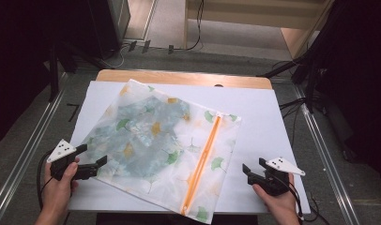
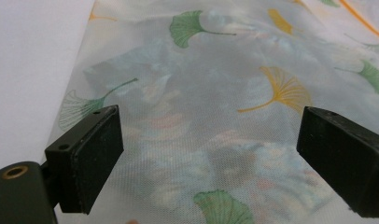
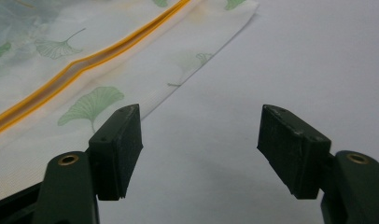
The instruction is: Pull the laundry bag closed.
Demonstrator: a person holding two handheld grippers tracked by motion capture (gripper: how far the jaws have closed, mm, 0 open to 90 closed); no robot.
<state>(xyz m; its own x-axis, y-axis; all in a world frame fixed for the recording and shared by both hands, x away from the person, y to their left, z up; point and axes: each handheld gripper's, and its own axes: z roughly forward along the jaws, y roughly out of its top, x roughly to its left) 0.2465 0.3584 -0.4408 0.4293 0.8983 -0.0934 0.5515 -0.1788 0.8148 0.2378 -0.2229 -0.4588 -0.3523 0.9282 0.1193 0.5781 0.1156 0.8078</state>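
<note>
A white mesh laundry bag point(image 1: 165, 145) printed with green and yellow ginkgo leaves lies flat and askew on the white table point(image 1: 263, 117). Its orange zipper point(image 1: 203, 159) runs along the right side, and a bluish folded cloth point(image 1: 141, 131) shows through the mesh. My left gripper point(image 1: 95, 164) sits at the bag's lower left edge, open, its jaws standing over the mesh point(image 2: 206, 140) with nothing pinched. My right gripper point(image 1: 250, 169) is open to the right of the bag, over bare table point(image 3: 290, 60); the bag's edge and the zipper point(image 3: 85, 63) lie to its left.
The table's wooden far edge point(image 1: 184, 77) shows behind the white cover. Metal floor rails point(image 1: 29, 140) run along both sides. Dark stands and cables point(image 1: 310, 84) crowd the floor at the back right, and bare white table lies right of the bag.
</note>
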